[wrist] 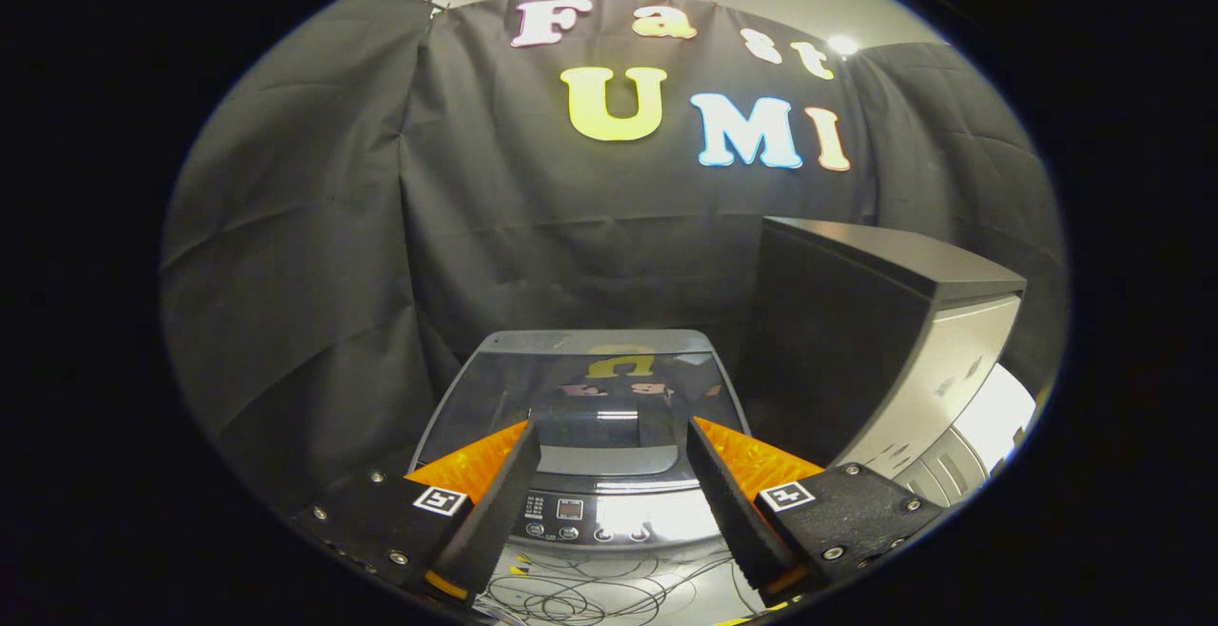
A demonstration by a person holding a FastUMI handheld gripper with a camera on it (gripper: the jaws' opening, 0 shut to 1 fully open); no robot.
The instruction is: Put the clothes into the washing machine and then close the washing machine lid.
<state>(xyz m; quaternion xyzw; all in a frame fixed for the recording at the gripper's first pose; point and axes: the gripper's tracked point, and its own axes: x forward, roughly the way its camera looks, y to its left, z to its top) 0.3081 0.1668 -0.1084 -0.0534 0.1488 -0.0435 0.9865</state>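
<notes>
A top-loading washing machine (590,388) stands just ahead of my fingers, its dark glossy lid (580,398) lying flat and shut over the tub. Its control panel (609,517) with buttons and a small display shows between my fingers. My gripper (611,436) hovers above the machine's front edge, open, with nothing between its fingers. The inside of the tub is hidden under the lid.
A tall dark cabinet-like appliance (885,350) with a pale side stands close to the right of the washer. Black cloth walls close in behind and to the left. Tangled cables (590,593) lie on the pale floor in front of the machine.
</notes>
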